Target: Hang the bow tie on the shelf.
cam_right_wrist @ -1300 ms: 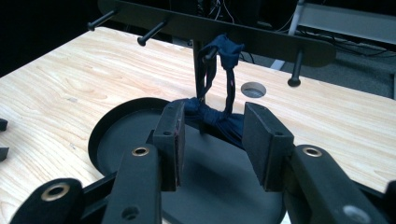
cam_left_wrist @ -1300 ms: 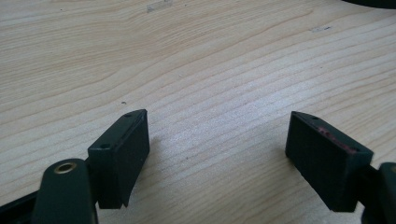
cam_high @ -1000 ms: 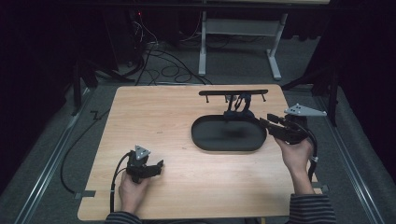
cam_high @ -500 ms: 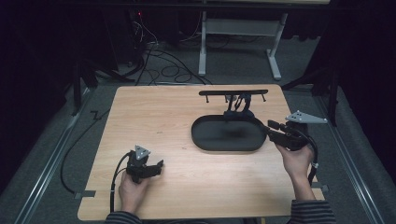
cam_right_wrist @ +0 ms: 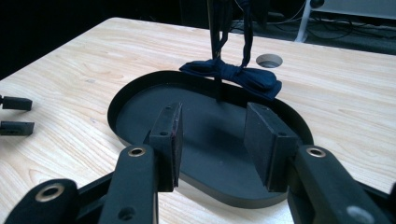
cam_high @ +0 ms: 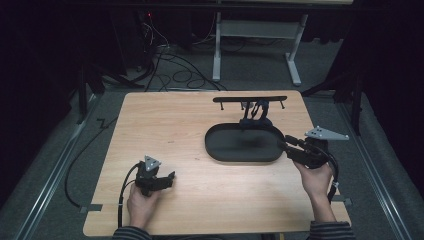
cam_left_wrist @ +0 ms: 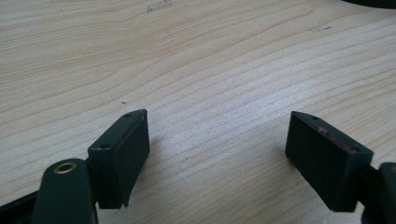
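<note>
So there's a shallow black oval tray (cam_high: pixel 243 145) with a low raised rim, sitting flat on the wooden table's right half, nothing inside it. A dark navy fabric bow tie (cam_right_wrist: pixel 232 75) is draped over the tray's far rim, hanging off thin black straps, knot roughly centred.

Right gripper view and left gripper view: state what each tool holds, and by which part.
Nothing is held. The right tool stands open over the near rim of the black tray, gripping nothing. The left tool stands open over the bare wooden table.
</note>
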Demonstrator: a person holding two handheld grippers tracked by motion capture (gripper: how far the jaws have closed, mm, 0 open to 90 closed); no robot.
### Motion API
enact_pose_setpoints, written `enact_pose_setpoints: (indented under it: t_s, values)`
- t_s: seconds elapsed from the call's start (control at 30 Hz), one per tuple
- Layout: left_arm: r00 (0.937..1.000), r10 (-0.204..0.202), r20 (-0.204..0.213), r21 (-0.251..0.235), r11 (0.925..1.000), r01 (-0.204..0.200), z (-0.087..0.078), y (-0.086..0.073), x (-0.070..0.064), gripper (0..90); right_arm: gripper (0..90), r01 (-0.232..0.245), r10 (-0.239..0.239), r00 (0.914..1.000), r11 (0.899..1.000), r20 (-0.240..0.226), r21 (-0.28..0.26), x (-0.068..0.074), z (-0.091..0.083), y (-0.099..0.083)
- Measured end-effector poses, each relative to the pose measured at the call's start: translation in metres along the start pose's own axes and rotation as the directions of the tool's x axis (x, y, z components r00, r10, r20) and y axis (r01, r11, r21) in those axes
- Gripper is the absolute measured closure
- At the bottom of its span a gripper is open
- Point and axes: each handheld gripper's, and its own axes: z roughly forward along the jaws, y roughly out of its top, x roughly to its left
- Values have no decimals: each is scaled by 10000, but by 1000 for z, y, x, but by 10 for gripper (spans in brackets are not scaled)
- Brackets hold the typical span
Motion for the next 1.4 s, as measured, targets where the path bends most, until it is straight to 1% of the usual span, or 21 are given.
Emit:
enact_pose_setpoints:
  t_s: [0.4,0.63,0.7,1.1,1.4]
  values:
    - [10000,24,-11,2,10000,-24,0,0,0,221,586,-275,274,9995,9996,-145,-59,1,-8,-14]
    - [10000,23,-20,-1,10000,-23,0,0,0,221,586,-379,377,9991,9992,-217,-111,2,-11,-21]
    - [10000,22,-20,1,10000,-22,0,0,0,221,586,-481,478,9985,9988,-262,-97,3,-11,-23]
    - [10000,9,-10,1,10000,-9,0,0,0,221,587,-676,668,9965,9976,-494,-137,9,-5,-33]
    - [10000,6,-14,1,10000,-6,0,0,0,221,587,-719,720,9953,9974,-645,40,14,0,-39]
